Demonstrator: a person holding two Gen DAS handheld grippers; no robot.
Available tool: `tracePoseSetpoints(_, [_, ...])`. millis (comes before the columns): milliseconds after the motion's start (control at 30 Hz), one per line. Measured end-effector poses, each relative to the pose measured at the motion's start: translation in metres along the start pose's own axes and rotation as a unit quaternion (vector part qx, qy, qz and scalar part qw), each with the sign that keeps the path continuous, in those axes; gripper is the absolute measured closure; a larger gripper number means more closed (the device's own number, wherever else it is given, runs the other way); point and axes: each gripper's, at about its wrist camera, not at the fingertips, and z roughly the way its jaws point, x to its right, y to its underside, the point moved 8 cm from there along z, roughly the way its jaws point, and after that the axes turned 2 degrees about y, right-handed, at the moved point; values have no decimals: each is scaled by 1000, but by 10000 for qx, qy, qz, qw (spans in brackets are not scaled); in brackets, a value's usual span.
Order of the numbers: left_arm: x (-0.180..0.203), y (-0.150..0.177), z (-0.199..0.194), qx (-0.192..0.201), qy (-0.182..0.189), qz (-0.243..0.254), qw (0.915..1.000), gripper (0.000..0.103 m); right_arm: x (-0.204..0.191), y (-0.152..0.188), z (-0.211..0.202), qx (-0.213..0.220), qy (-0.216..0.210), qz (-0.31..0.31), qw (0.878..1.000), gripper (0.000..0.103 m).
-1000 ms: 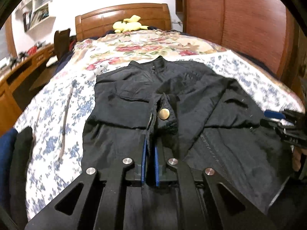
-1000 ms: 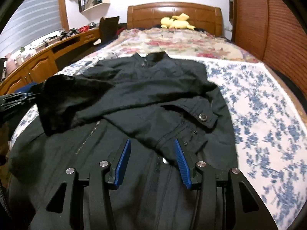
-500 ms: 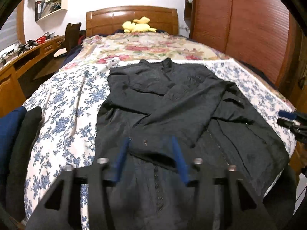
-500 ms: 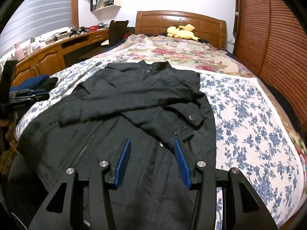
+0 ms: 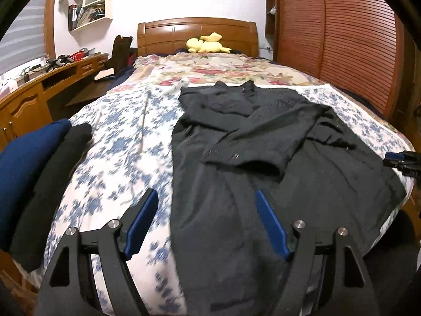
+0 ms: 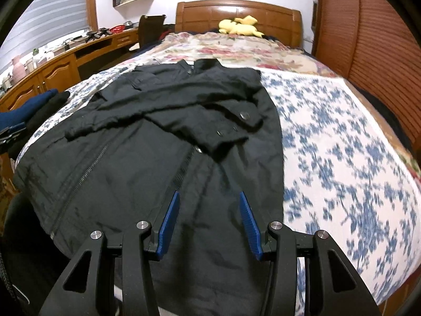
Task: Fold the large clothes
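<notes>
A black jacket (image 5: 236, 142) lies front up on the bed, collar toward the headboard, both sleeves folded across its chest; it also shows in the right wrist view (image 6: 163, 137). My left gripper (image 5: 206, 197) is open and empty, held above the jacket's lower left hem. My right gripper (image 6: 209, 197) is open and empty above the jacket's lower right part. The right gripper also shows at the right edge of the left wrist view (image 5: 394, 158).
The bed has a blue floral sheet (image 6: 342, 144) and a wooden headboard (image 5: 197, 35) with a yellow plush toy (image 5: 208, 44). Folded dark blue and black clothes (image 5: 39, 173) lie at the bed's left edge. A wooden desk (image 5: 34, 94) runs along the left, a wardrobe (image 5: 342, 39) on the right.
My left gripper let go of the sleeve cuff, which now lies across the jacket's chest, and opened wide. Both grippers have pulled back toward the foot of the bed.
</notes>
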Motion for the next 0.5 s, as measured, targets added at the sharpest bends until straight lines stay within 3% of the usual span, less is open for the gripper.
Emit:
tracePoseSetpoints(233, [-14,21,-4,-112,27,-130,9998,28,27,20,0,-247,301,317,9987,51])
tracePoseSetpoints(500, [-24,43,-4,-272,-41,-273,9992,35,38,36,-8,-361,110,612,9974,51])
